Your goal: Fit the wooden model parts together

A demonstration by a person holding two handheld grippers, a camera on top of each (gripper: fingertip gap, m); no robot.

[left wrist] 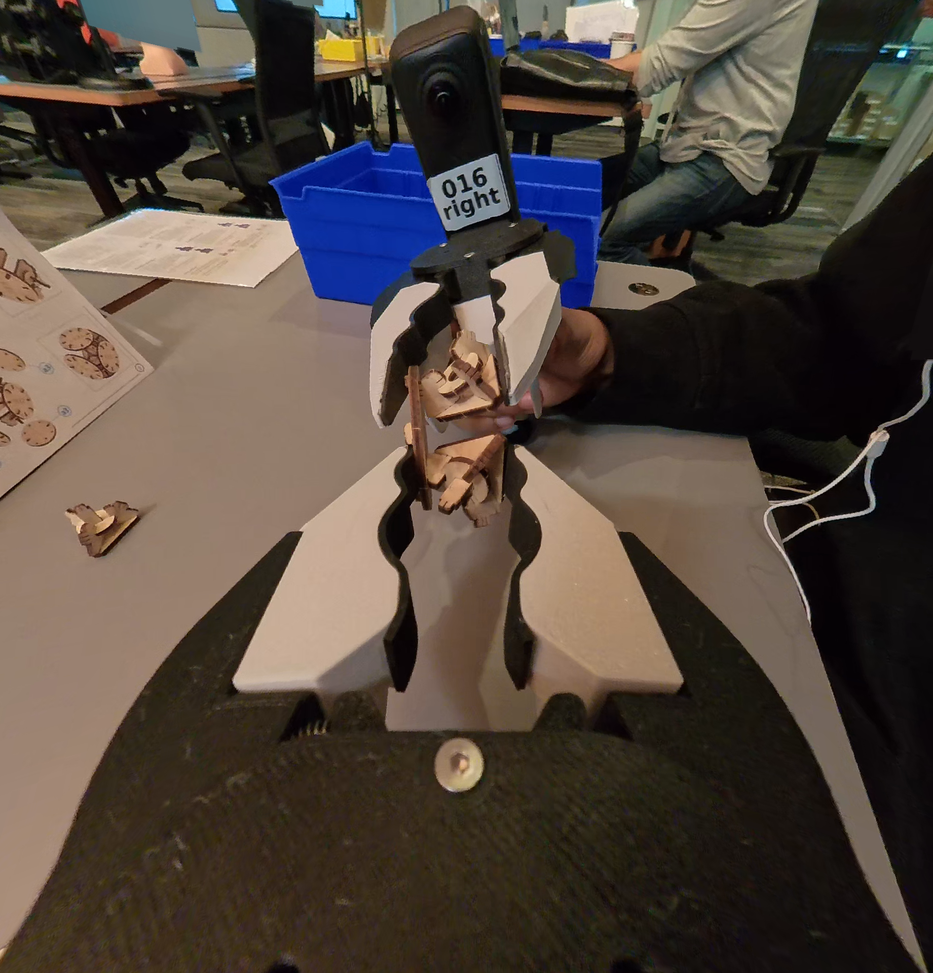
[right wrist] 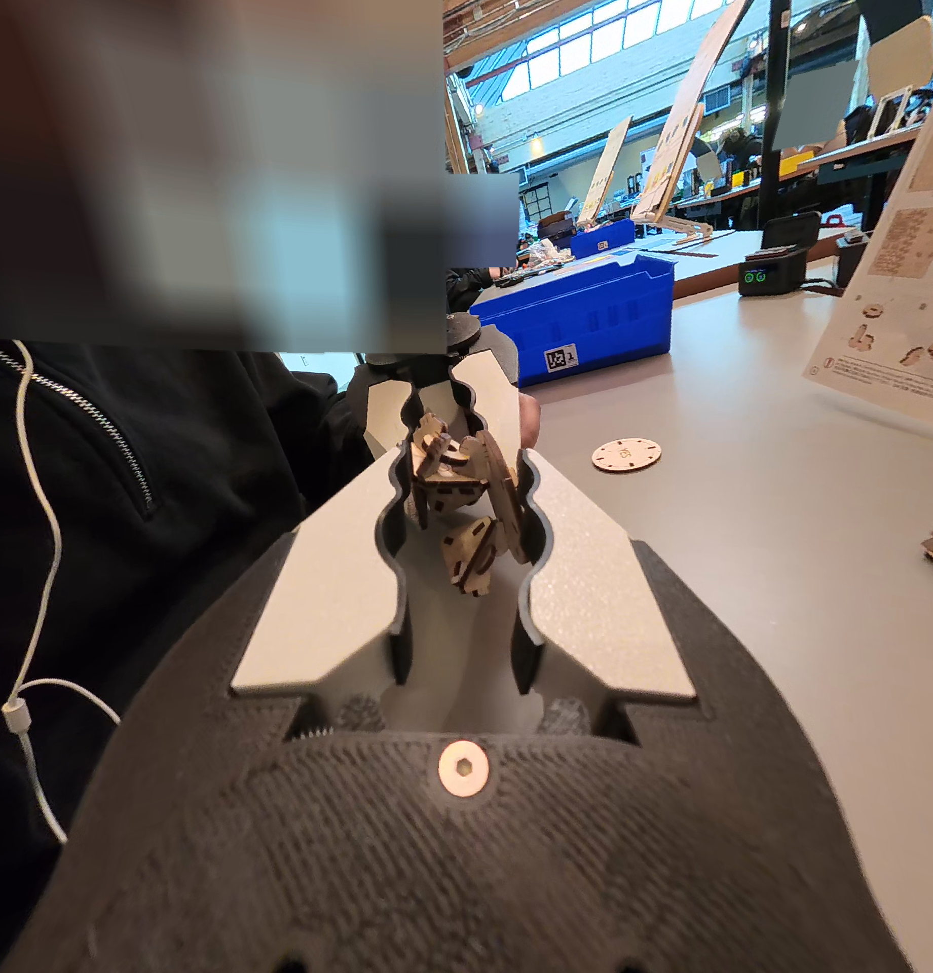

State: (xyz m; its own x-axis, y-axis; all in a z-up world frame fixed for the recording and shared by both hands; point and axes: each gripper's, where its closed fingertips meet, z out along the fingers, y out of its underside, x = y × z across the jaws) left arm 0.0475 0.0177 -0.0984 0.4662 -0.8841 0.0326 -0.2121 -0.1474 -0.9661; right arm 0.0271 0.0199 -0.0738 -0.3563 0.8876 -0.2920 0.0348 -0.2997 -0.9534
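Plywood puzzle assembly [left wrist: 456, 463] sits clamped in our left gripper [left wrist: 461, 447]; at 12 o'clock, right gripper [left wrist: 448, 400] clamps its upper half.

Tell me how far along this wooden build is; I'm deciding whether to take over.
Looks done: a wooden assembly, one cluster seated on an upright disc. In hand: the left hand-held gripper clamps it, and the right hand-held gripper flanks an upper cluster at the same disc, contact unclear. Left: a loose cluster and a second disc on the table.
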